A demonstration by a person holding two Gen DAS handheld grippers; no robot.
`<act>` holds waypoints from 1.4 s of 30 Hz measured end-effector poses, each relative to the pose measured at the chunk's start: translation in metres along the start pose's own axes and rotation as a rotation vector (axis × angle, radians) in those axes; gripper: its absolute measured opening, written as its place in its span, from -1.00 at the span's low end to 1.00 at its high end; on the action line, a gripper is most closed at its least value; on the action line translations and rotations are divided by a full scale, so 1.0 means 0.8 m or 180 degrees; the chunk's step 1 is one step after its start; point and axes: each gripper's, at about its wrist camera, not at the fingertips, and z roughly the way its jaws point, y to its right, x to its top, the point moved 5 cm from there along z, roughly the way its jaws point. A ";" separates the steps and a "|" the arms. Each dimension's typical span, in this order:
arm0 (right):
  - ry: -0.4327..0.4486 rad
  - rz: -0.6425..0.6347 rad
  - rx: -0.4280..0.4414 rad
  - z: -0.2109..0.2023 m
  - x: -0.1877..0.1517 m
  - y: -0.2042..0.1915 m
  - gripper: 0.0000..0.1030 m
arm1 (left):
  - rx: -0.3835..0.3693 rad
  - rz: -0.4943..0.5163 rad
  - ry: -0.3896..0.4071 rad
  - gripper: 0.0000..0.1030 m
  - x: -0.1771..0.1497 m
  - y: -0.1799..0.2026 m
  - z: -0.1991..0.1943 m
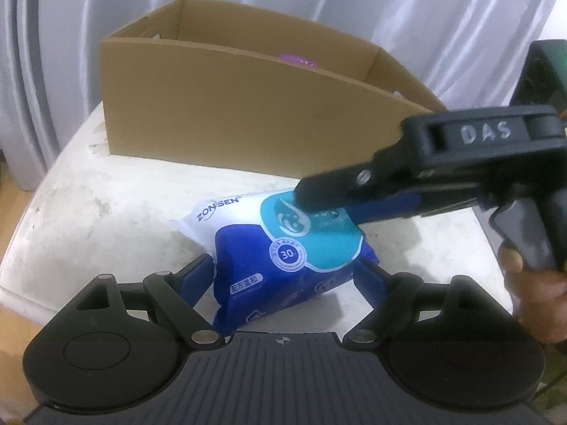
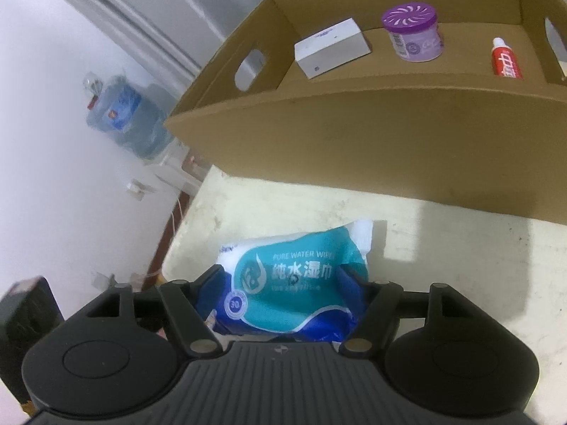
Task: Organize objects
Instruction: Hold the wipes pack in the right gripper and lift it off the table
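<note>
Left tool (image 1: 285,272) spread around the wet wipes pack (image 1: 283,248), blue pads beside it, grip not certain. Pack lying on white worktop (image 1: 88,212) before the cardboard box (image 1: 230,106). Right tool (image 2: 280,279) straddling the pack, contact unclear.

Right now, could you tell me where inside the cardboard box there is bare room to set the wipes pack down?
Inside the cardboard box, bare floor shows between the white box and the left wall with its handle cutout, and a narrower strip between the purple-lidded jar and the red tube. The right end is crowded. The wipes pack lies on the table.
</note>
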 end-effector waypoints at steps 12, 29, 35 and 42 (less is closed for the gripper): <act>0.0161 0.0279 -0.0086 -0.011 0.006 0.044 0.73 | 0.0014 0.0037 -0.0167 0.74 -0.011 -0.012 0.015; -0.0093 0.0291 0.0188 0.029 -0.011 0.029 0.73 | 0.0059 0.0130 -0.0207 0.82 -0.005 -0.002 0.029; -0.0093 0.0216 0.0147 0.028 -0.010 0.022 0.73 | 0.0061 0.0126 -0.0220 0.81 0.002 0.003 0.023; -0.0088 0.0151 0.0091 0.021 -0.011 0.019 0.74 | -0.0006 0.0162 -0.0264 0.80 0.002 0.011 0.019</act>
